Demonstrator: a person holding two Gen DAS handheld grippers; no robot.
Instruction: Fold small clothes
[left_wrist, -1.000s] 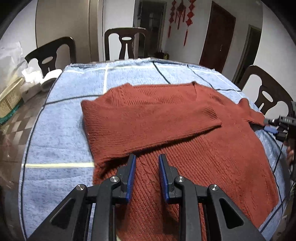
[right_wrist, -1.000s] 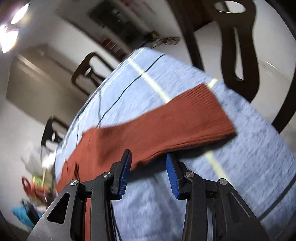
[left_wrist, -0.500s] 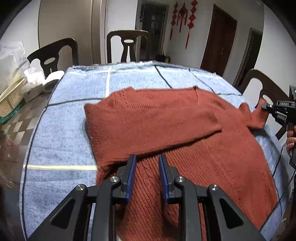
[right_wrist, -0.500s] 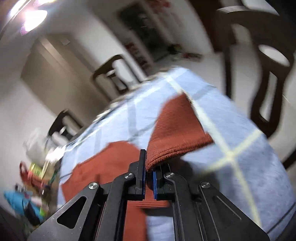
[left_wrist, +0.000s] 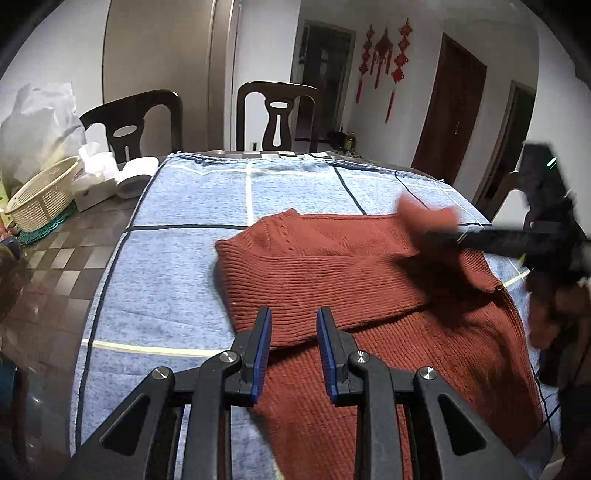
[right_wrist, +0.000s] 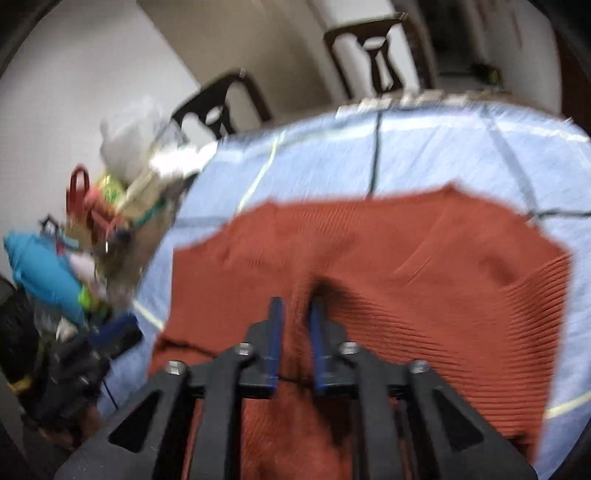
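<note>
A rust-red knitted sweater (left_wrist: 351, 280) lies on a blue checked cloth (left_wrist: 192, 206) on the table; its left sleeve is folded across the chest. My left gripper (left_wrist: 293, 314) is open and empty, hovering over the folded sleeve's cuff. My right gripper (right_wrist: 297, 308) is shut on the right sleeve (right_wrist: 301, 295) and holds it lifted over the sweater body (right_wrist: 424, 258). In the left wrist view the right gripper (left_wrist: 428, 229) comes in from the right with the blurred sleeve end (left_wrist: 424, 216) raised above the sweater.
A cream basket (left_wrist: 40, 192), tissue box and paper roll (left_wrist: 133, 177) sit at the table's left. Dark chairs (left_wrist: 277, 114) stand around the table. Bags and clutter (right_wrist: 92, 206) lie beyond the left edge.
My right gripper closed on the right sleeve, lifted it and carried it leftward over the sweater body. My left gripper stayed open near the folded left sleeve.
</note>
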